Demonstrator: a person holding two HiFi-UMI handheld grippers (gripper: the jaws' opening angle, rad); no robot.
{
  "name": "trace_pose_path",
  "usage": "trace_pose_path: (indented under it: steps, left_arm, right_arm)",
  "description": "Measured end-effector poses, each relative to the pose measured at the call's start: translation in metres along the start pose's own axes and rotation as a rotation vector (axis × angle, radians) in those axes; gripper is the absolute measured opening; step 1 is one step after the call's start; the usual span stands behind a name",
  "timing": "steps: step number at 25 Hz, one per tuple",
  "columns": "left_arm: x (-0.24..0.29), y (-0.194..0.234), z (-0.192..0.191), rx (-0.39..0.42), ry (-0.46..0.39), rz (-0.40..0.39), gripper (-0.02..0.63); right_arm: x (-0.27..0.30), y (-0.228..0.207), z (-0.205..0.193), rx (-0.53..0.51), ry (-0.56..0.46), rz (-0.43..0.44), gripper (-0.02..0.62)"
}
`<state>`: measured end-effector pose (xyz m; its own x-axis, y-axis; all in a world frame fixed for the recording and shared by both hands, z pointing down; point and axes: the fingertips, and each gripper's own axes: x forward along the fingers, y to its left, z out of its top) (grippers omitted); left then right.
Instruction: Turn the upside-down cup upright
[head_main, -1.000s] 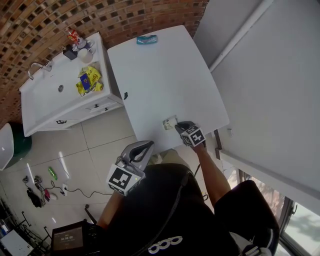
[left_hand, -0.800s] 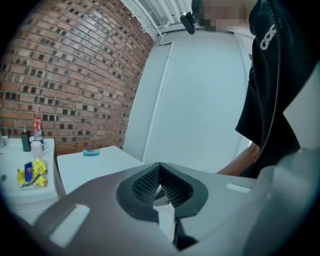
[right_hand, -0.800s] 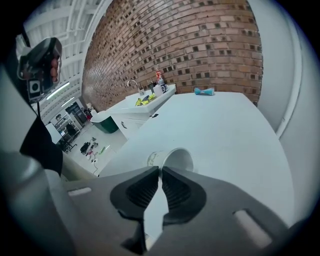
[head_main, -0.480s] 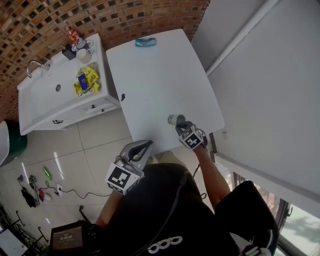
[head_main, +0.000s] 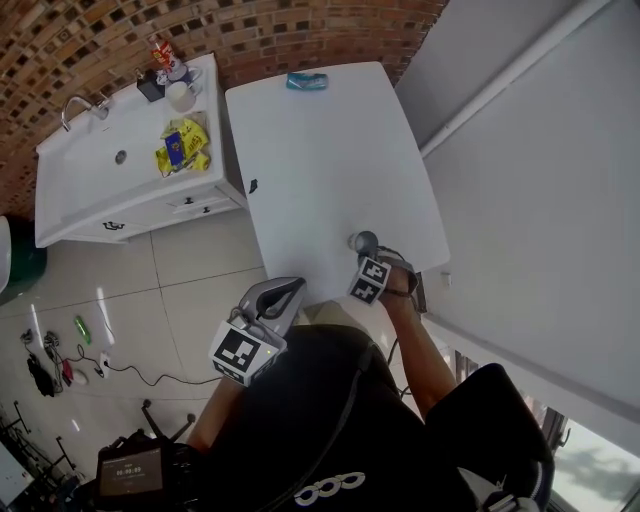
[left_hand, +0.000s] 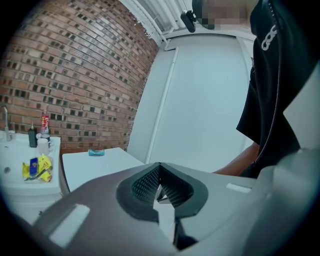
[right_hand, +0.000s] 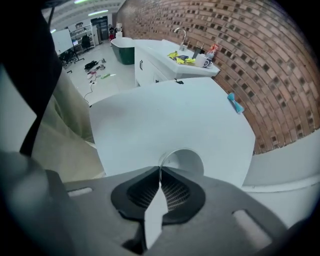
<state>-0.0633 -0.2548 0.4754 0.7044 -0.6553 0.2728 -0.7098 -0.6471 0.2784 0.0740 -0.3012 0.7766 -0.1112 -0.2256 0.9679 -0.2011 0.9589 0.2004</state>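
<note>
- The cup (right_hand: 185, 161) sat right at the tips of the right gripper (right_hand: 160, 169). The jaws were pressed almost all the way together, and they pinched the thin wall of the cup at its rim.
- The cup stood on the white table (right_hand: 170, 115), just past the jaw tips and close to the table's near edge.
- Its round mouth seemed to face up at the camera, but that was hard to tell for sure.
- In the right gripper view the near side of the cup was hidden behind the jaws. Only the far side and a bit of the rim showed.
- In the head view the cup (head_main: 362, 241) was just a small grey round spot in front of the right gripper (head_main: 366, 254). It was too small there to see the pinch.
- The left gripper (left_hand: 159, 167) had its jaws pressed together with nothing between them.
- The head view showed the left gripper (head_main: 293, 290) off the near edge of the table (head_main: 330, 150), well apart from the cup.
- The left gripper view did not show the cup at all. A dark shirt (left_hand: 272, 90) filled its right side.
- A small blue thing (right_hand: 235, 103) lay far beyond both pairs of jaws, at the far edge of the table. All three views showed it.
- A white sink counter (head_main: 100, 185) stood beside the table, against the brick wall (head_main: 250, 25).
</note>
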Motion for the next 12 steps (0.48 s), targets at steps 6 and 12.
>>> trace_pose_path:
  steps: [6,12]
  left_arm:
    - [-0.01,0.006,0.001,-0.006,-0.009,0.004,0.015]
    - [-0.023,0.008,0.001,-0.023,-0.017,-0.024,0.015]
  right_arm:
    - [0.001,0.001,0.005,-0.01,0.015,-0.022,0.003]
    - [-0.005,0.003,0.01,0.01,0.027,-0.057,0.025]
